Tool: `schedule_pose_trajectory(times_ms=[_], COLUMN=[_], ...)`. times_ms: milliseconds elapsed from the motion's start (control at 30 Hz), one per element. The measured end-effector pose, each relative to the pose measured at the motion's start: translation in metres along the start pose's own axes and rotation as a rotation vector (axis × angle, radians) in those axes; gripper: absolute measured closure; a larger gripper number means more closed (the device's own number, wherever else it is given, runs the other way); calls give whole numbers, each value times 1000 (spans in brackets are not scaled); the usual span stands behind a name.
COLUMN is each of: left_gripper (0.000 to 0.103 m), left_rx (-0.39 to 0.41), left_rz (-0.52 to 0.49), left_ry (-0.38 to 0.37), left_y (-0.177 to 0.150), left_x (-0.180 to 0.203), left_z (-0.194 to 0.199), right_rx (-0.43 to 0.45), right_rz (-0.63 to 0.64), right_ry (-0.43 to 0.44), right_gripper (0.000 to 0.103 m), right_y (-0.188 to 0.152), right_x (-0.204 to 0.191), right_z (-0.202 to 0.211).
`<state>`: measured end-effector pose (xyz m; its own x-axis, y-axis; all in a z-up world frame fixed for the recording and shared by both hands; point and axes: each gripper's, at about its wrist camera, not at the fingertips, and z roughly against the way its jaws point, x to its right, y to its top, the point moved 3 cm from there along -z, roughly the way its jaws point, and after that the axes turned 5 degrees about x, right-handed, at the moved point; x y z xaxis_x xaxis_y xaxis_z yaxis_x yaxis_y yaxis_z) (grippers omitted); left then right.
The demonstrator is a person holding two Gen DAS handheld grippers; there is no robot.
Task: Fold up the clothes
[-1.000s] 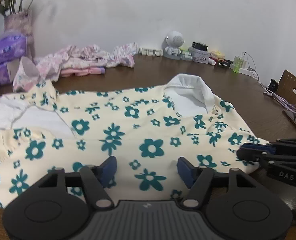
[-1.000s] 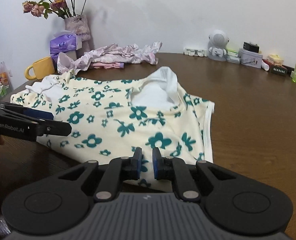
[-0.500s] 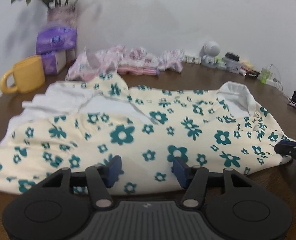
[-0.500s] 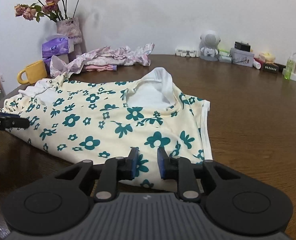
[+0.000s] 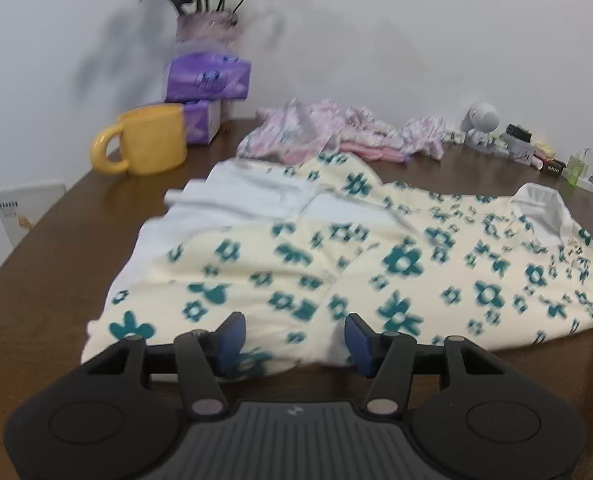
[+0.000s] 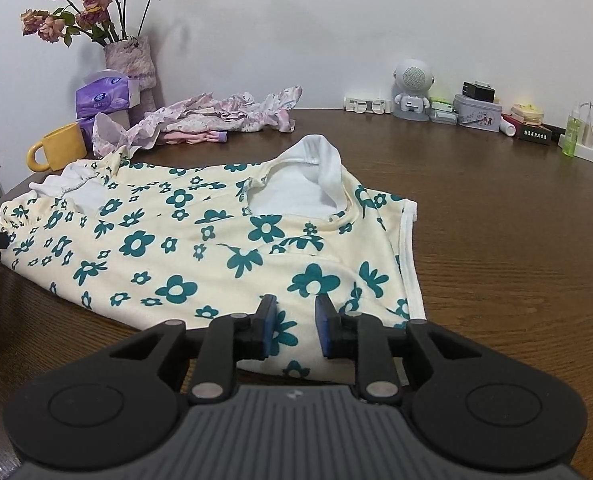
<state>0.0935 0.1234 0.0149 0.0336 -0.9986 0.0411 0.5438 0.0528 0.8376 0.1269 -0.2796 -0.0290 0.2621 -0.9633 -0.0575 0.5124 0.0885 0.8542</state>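
Left wrist view: my left claw [image 5: 294,334] hangs with its jaws spread wide and empty over the near hem of the cream floral top [image 5: 376,264], which lies spread on the brown counter [image 5: 48,280]. Ahead and to its left a yellow mug [image 5: 144,145] stands just beyond the white sleeve; a careless sweep of cloth that way could tip it. Ahead, a pink garment heap [image 5: 336,134] touches the top's far edge and could drag along in a fold. My right claw [image 6: 295,326] is parted too, gripping nothing, over the near corner by the white-trimmed edge; pinching one layer only would skew any fold.
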Motion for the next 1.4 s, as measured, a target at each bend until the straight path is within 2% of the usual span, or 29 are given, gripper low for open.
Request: schedule_pose_trajectory(times_ms=[167, 300, 533, 667, 767, 1033, 1233, 1400], left_gripper=[49, 49, 49, 49, 55, 54, 55, 52], left_rx=[8, 4, 18, 17, -2, 7, 25, 21], left_rz=[-29, 9, 63, 76, 33, -11, -21, -8], left_ry=[5, -17, 5, 23, 28, 44, 74, 34], left_y=[-5, -3, 5, 9, 6, 0, 0, -4], left_x=[1, -7, -41, -62, -63, -62, -67, -64], left_z=[2, 5, 12, 10, 4, 6, 22, 36], right_rx=[-2, -1, 0, -2, -3, -3, 18, 17], right_rz=[10, -4, -2, 17, 40, 34, 29, 22], right_ry=[8, 18, 18, 21, 7, 4, -42, -51], right_gripper=[81, 81, 81, 75, 75, 74, 74, 74], right_y=[0, 0, 0, 0, -1, 0, 3, 5], right_x=[1, 3, 3, -1, -5, -4, -1, 2], right_z=[0, 0, 0, -1, -1, -1, 5, 4])
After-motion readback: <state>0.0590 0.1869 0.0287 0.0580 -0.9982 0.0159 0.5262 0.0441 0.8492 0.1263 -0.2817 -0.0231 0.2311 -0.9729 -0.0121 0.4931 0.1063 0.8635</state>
